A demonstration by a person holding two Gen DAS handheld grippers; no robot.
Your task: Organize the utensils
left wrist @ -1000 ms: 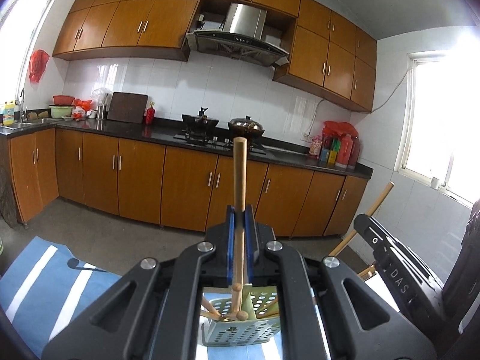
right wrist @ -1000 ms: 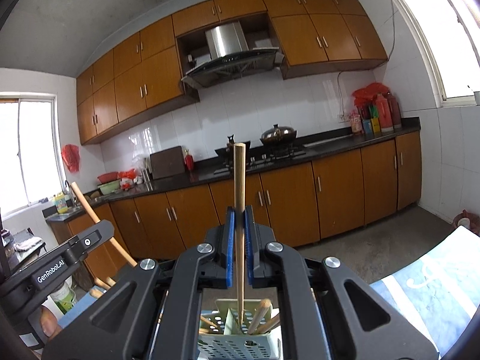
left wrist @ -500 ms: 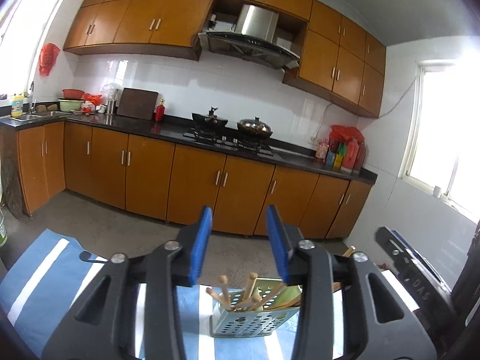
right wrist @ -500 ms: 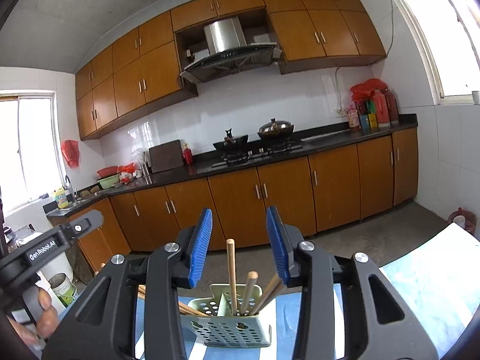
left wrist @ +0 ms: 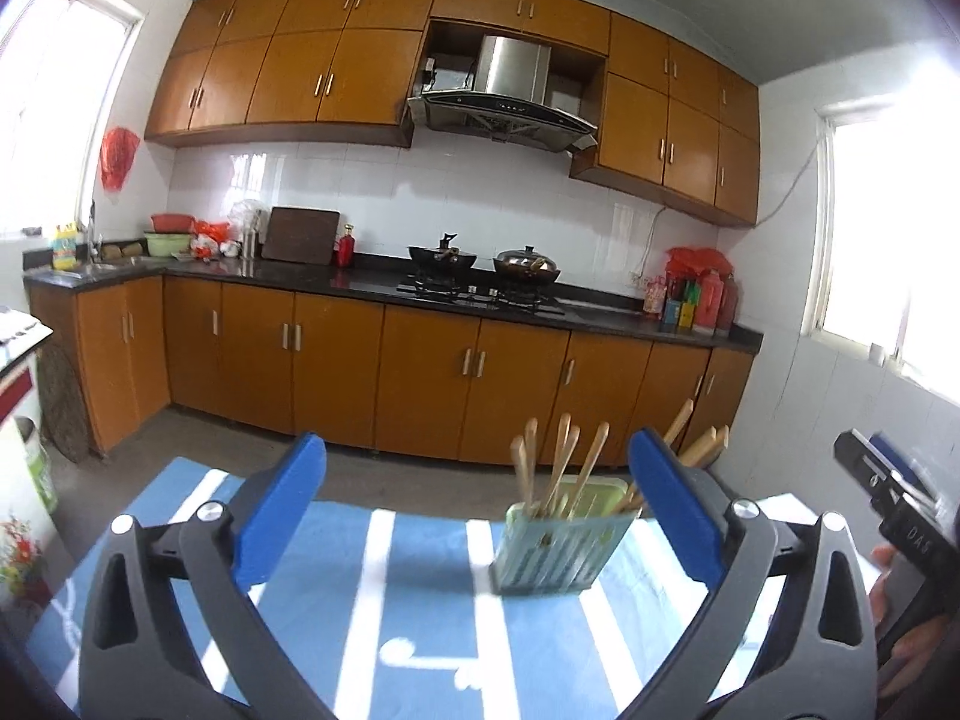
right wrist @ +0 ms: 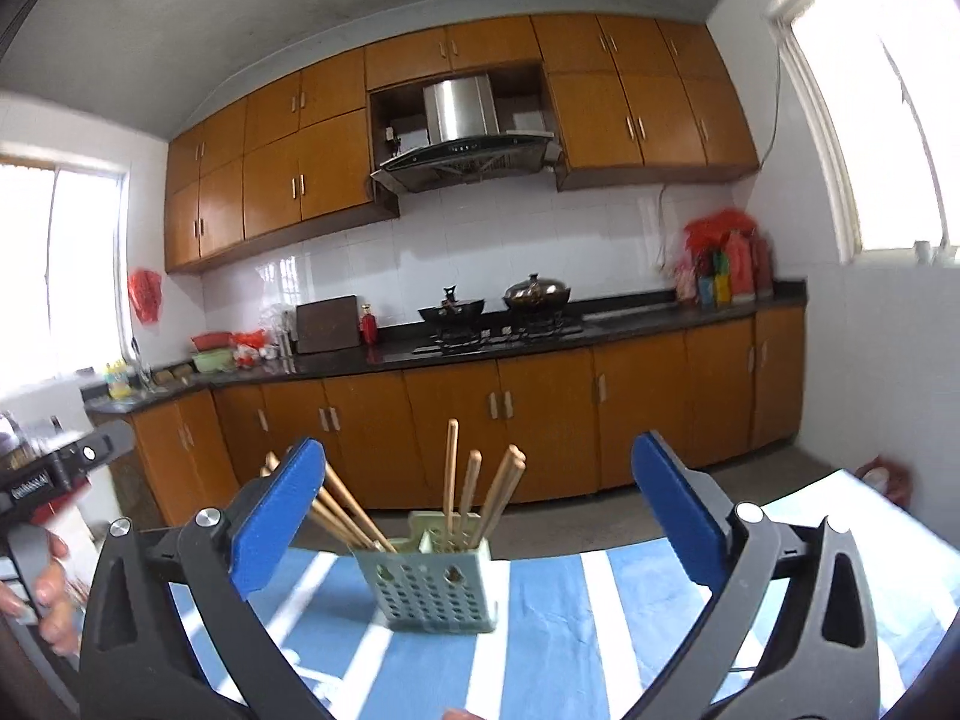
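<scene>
Home kitchen — wooden cabinets (left wrist: 336, 78), range hood (left wrist: 510, 102), stove (right wrist: 498, 333).

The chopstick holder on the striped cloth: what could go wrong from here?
1. The holder is light and the chopsticks in it lean outward; it might tip over.
2. Both the left gripper and the right gripper are open near it; a finger could knock a leaning stick.
3. The cloth could slide if the holder is pushed.

White letters "DAS" stand on the black body of the right gripper (left wrist: 918, 534); the white lettering on the left gripper (right wrist: 36, 483) is too blurred to read.
</scene>
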